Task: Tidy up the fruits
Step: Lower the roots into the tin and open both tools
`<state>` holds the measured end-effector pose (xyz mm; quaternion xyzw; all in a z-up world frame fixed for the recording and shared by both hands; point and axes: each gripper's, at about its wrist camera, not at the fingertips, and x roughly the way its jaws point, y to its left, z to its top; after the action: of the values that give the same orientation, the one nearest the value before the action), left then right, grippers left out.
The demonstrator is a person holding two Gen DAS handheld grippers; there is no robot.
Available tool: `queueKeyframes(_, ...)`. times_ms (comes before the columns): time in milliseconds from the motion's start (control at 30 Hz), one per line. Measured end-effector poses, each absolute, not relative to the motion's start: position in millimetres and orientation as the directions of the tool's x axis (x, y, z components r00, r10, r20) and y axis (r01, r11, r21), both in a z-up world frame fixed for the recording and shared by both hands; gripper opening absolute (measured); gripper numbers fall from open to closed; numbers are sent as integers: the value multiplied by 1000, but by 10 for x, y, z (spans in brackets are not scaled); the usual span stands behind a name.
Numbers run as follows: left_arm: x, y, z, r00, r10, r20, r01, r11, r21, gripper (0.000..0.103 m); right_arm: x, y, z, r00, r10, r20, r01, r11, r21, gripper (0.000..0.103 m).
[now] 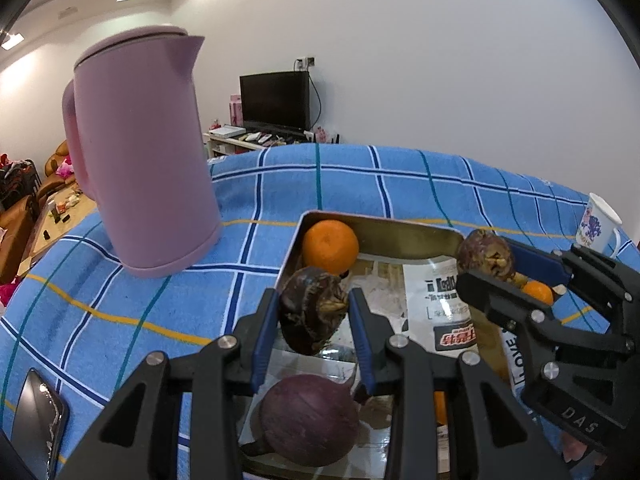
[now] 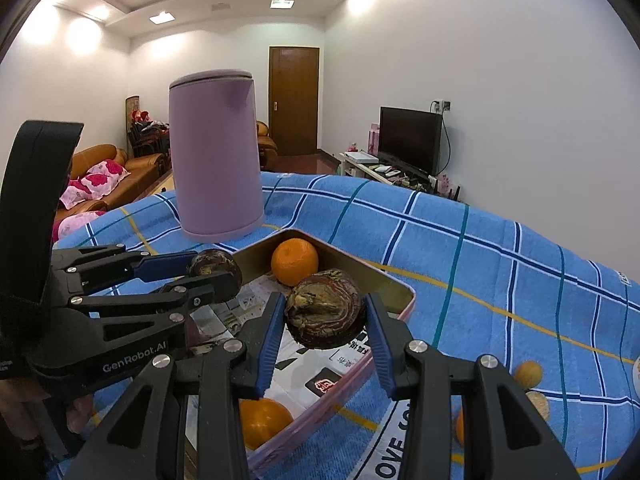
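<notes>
In the left wrist view my left gripper (image 1: 314, 300) is shut on a dark, wrinkled purple fruit (image 1: 312, 316), held just above the gold tin tray (image 1: 400, 227). An orange (image 1: 330, 246) lies in the tray's far corner, and a smooth purple fruit (image 1: 310, 420) lies under my fingers. My right gripper (image 2: 326, 304) is shut on a second wrinkled purple fruit (image 2: 326, 316) over the tray's (image 2: 404, 292) right rim. Each gripper also shows in the other's view: the right gripper (image 1: 492, 264) and the left gripper (image 2: 212, 270). Another orange (image 2: 264, 420) lies at the tray's near end.
A tall pink kettle (image 1: 144, 152) stands on the blue checked cloth left of the tray. A phone (image 1: 36, 424) lies at the near left and a white mug (image 1: 598, 224) stands at the far right. Small orange fruits (image 2: 528, 374) lie on the cloth right of the tray.
</notes>
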<state>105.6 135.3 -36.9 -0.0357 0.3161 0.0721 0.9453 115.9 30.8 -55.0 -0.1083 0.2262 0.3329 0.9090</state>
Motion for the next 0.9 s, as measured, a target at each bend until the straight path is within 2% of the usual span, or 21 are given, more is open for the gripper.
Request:
queueKeyframes(600, 1147, 1289, -480, 759, 126, -639, -151, 988, 16, 38, 1243, 436, -667, 629, 529, -570, -673, 737, -59, 43)
queueKeyframes(700, 1128, 1291, -461, 764, 135, -631, -162, 987, 15, 45, 1223, 428, -658, 629, 539, -561, -678, 732, -57, 43)
queueKeyframes(800, 1110, 1285, -439, 767, 134, -627, -168, 986, 5, 47, 1211, 384, -642, 641, 537, -548, -667, 743, -52, 50)
queueKeyframes(900, 1080, 1264, -408, 774, 133, -620, -172, 985, -3, 55, 1191, 306, -625, 648, 544, -533, -661, 750, -39, 53)
